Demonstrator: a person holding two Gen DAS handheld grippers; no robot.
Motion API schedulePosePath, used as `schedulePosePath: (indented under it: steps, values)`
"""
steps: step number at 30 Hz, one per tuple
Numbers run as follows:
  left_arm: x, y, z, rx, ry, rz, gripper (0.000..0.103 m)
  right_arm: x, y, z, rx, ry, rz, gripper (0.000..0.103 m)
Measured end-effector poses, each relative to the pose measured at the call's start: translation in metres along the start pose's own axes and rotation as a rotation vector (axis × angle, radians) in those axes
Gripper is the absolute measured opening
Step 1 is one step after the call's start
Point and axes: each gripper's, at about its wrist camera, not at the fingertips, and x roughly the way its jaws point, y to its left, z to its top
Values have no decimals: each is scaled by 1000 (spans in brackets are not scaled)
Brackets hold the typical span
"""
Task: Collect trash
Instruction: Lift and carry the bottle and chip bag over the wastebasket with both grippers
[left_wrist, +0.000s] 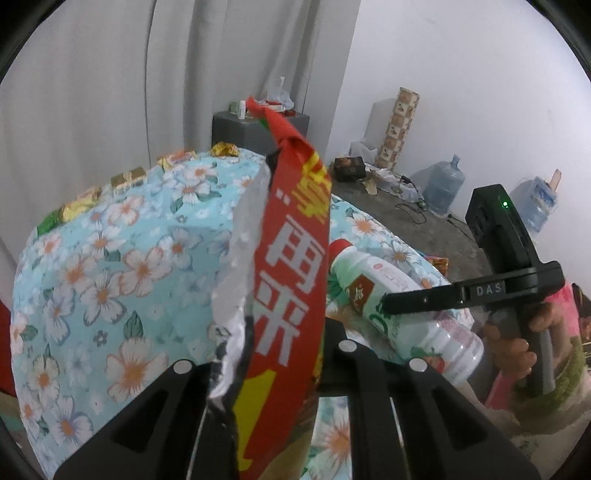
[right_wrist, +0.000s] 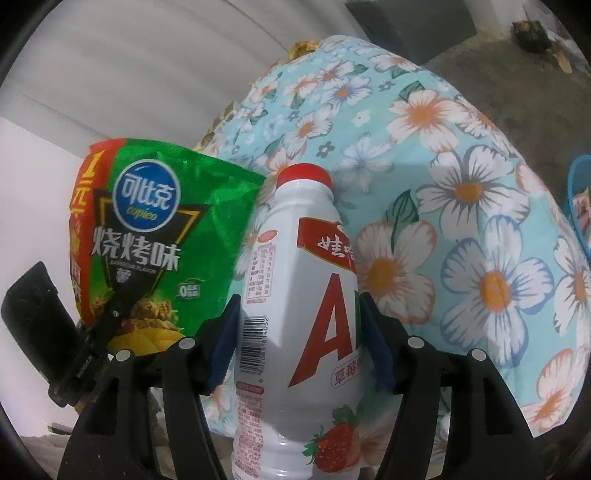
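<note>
The left hand-held gripper (left_wrist: 280, 369) is clamped on a crumpled green and red foil snack bag (left_wrist: 291, 266), its two black fingers drawn together on the bag's lower end. In the left wrist view the bag stands up from the jaws, showing its red side panel with white characters and its silver inner lining. In the right wrist view the same bag (right_wrist: 147, 243) appears at the left, green face forward, raised above the surface and just beside the bottle.

The right hand-held gripper (right_wrist: 299, 339) is clamped on a white plastic drink bottle with a red cap and strawberry label (right_wrist: 295, 314). The blue pads (right_wrist: 221, 350) press on both sides of the bottle's body, with the cap pointing away from the camera. In the left wrist view the bottle (left_wrist: 391, 306) lies tilted, cap toward the upper left, with one black finger of the right hand-held gripper (left_wrist: 424, 299) across its label. A person's hand (left_wrist: 517, 339) grips the handle of that tool.

Both items are held over a surface covered in a light blue cloth with white and orange flowers (left_wrist: 110, 258). Several gold and yellow wrappers (left_wrist: 127, 179) lie along the far edge of the cloth, next to a grey curtain (left_wrist: 92, 92). Two blue water jugs (left_wrist: 443, 184) stand on the concrete floor by the white wall.
</note>
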Motion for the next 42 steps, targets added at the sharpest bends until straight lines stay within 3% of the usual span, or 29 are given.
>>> schedulePosePath:
  steps: [17, 42]
  values:
    - [5, -7, 3, 9, -3, 57, 9, 21, 11, 5, -44, 23, -37, 62]
    - [8, -19, 6, 72, -9, 127, 9, -8, -3, -10, -33, -14, 5, 60]
